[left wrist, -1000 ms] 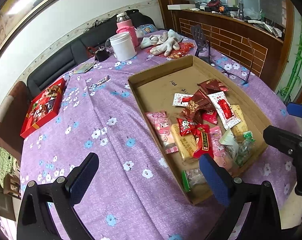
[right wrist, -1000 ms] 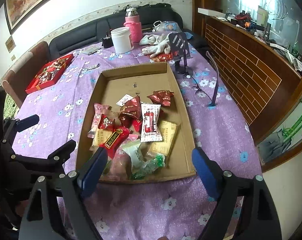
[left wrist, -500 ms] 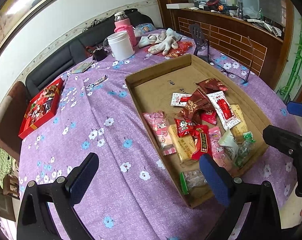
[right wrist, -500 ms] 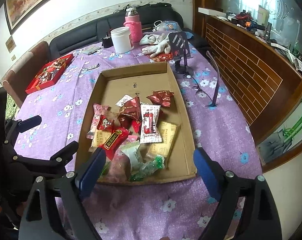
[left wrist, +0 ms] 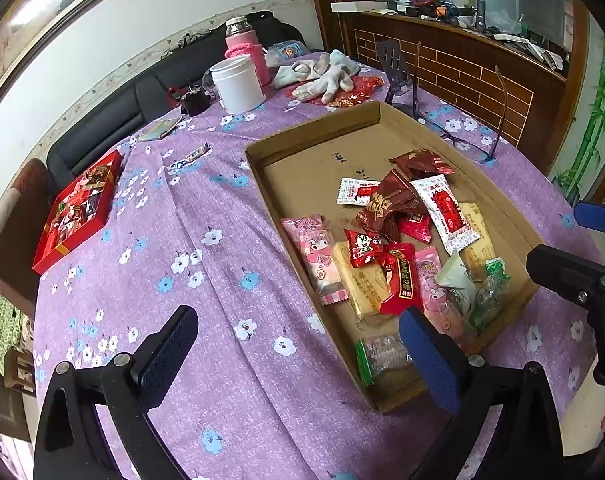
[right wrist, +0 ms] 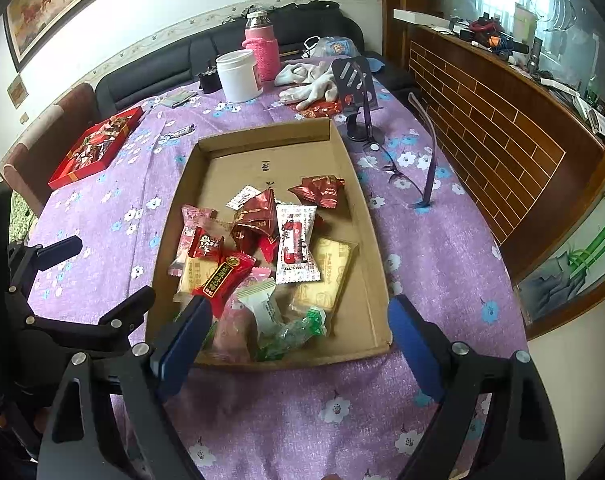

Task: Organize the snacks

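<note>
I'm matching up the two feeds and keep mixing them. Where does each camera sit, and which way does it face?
Left wrist: on the left gripper, angled down over the purple tablecloth left of the cardboard tray; its open jaws show, with the right gripper at the right edge.
Right wrist: on the right gripper, facing along the tray; its open jaws show, left gripper at left.
Shared: tray, snacks, white jar, red box.

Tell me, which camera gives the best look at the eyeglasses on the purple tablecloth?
The right wrist view: the eyeglasses lie fairly central there, lenses and an upright temple arm clear. The left wrist view pushes them toward the far edge, behind the cardboard tray, smaller.
</note>
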The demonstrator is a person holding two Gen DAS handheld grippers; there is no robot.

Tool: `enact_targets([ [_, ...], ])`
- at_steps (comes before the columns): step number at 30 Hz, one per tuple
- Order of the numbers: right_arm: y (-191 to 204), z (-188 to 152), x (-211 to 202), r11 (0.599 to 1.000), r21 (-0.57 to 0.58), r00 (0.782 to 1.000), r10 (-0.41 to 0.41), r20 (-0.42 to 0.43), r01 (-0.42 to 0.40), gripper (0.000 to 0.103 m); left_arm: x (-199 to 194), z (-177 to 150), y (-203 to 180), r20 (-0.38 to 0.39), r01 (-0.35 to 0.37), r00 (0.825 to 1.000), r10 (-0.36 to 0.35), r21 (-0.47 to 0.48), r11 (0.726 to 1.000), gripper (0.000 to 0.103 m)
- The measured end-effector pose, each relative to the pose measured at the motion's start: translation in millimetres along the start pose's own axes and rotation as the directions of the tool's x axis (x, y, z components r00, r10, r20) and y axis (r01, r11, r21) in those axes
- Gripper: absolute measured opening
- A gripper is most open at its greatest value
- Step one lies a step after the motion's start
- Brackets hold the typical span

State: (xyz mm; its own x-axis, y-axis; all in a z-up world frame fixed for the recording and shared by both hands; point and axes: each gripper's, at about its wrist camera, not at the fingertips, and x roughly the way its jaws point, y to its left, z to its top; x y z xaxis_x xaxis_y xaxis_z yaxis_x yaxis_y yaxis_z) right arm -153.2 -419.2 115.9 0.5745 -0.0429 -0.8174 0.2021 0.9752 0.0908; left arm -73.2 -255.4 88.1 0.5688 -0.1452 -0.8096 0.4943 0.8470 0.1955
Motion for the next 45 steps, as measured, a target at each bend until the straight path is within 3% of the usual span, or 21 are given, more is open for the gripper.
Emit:
enact_targets([
  [45, 0.4, -1.6, -0.9, 1.0, -0.005, 1.0, 0.002, -0.001, -0.002, 0.089, -1.5, -2.6, -3.1, -0.011, 0.015, 1.0, -0.015, 0.002, 1.0, 0.102],
])
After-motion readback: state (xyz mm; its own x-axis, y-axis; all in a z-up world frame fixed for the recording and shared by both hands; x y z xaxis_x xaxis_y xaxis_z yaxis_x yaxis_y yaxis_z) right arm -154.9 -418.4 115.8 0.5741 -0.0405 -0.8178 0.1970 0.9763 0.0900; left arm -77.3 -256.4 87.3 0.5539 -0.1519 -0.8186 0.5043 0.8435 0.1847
